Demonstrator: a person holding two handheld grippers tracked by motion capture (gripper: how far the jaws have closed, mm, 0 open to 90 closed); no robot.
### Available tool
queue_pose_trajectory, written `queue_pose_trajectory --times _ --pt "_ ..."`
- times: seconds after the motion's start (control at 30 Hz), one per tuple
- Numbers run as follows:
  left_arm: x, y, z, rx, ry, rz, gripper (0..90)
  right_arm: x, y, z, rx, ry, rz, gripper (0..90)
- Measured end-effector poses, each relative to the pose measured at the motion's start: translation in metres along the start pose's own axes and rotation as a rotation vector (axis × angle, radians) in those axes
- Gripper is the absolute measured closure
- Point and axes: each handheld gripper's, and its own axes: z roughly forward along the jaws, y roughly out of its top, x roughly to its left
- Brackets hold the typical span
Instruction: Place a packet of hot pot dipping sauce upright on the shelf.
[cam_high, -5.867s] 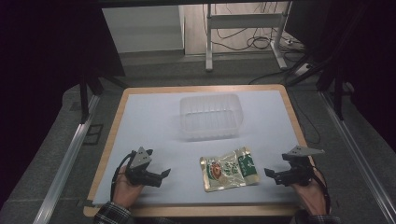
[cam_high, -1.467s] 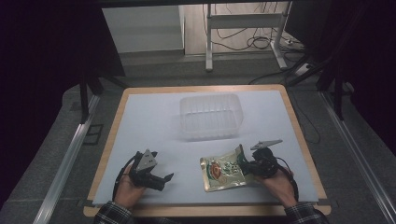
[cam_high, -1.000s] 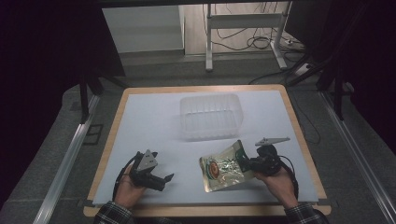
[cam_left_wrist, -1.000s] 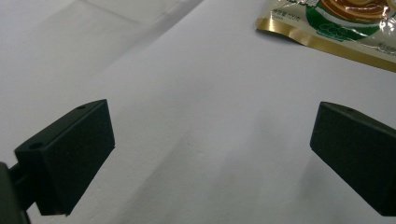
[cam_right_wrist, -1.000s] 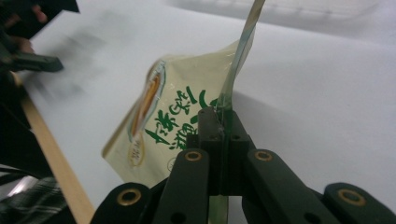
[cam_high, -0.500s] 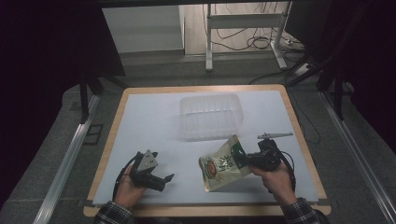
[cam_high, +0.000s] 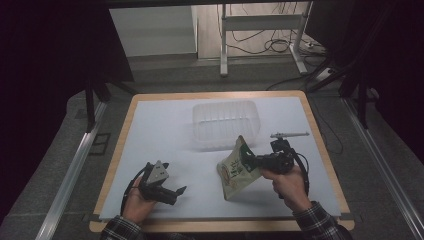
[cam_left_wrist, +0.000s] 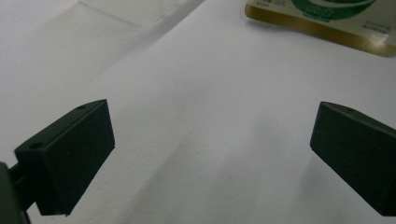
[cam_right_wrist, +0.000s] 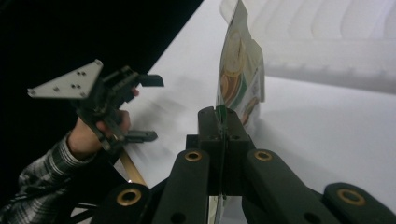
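A flat food pouch (cam_high: 237, 169) with green and gold print hangs tilted above the white mat, its lower corner near the mat. My right gripper (cam_high: 251, 160) is shut on the pouch's right edge; in the right gripper view the pouch (cam_right_wrist: 238, 70) stands on edge between the closed jaws of that gripper (cam_right_wrist: 222, 122). A clear plastic tray (cam_high: 226, 122) sits behind it at the mat's far middle. My left gripper (cam_high: 179, 194) rests low on the mat at the front left, open, with nothing between its fingers (cam_left_wrist: 70, 154). The pouch's edge (cam_left_wrist: 322, 21) shows ahead of it.
The white mat (cam_high: 165, 130) covers a wood-edged table (cam_high: 117, 145). Dark floor and metal rails lie on both sides. Table legs and cables stand beyond the far edge. The other hand with its gripper (cam_right_wrist: 100, 100) shows at the left of the right gripper view.
My right gripper has lifted the pouch off the mat, rising and tilting it upright. The left gripper has stayed where it was.
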Motion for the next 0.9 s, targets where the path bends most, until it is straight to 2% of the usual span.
queue_pose_trajectory --times 0.13,0.43,0.9 --pt "0.000 0.000 0.000 -0.001 0.000 0.003 0.0 0.002 0.008 0.000 -0.024 0.028 0.016 89.3" --pt "0.000 0.000 0.000 -0.001 0.001 0.003 0.0 0.004 0.025 -0.001 -0.073 0.037 0.022 89.3" --pt "0.002 0.000 -0.002 -0.026 -0.009 -0.016 0.0 0.009 0.040 0.001 -0.096 0.071 0.018 89.3"
